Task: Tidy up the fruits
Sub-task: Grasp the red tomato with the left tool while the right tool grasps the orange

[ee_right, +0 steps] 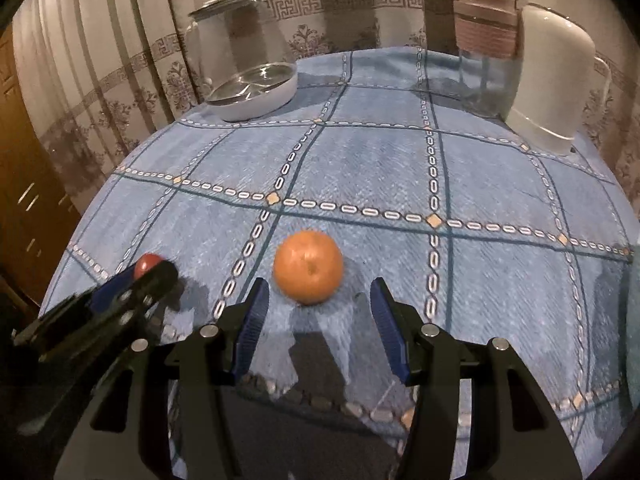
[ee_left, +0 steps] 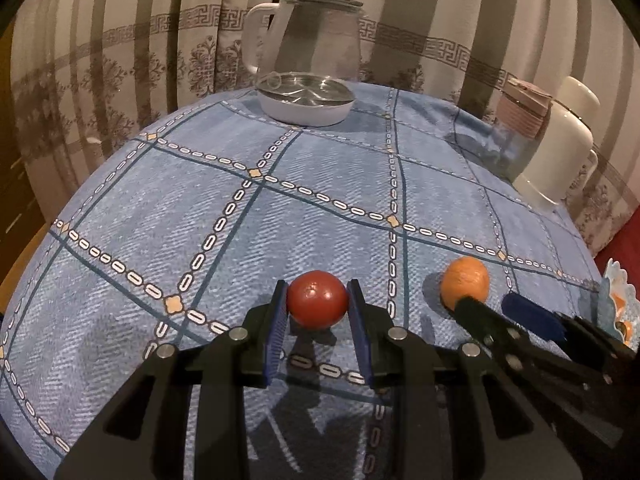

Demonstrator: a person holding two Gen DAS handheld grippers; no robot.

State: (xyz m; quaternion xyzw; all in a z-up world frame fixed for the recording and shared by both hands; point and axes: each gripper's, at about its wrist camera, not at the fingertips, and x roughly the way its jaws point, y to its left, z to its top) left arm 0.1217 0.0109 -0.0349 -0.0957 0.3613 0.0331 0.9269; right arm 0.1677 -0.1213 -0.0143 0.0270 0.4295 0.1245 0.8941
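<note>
Both claws match — the left claw and right claw are matte black frames, blue ribbed pads inside each finger, round silver screw heads behind the pads.

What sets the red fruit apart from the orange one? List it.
The red fruit is smaller, smooth and glossy; the orange is larger with a dull, dimpled skin. The red fruit is clamped in the left tool; the orange lies free ahead of the open right tool. Both are round, over the blue tablecloth.

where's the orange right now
On the blue tablecloth, the orange lies just ahead of the open right gripper, right of the gripped tomato.
</note>
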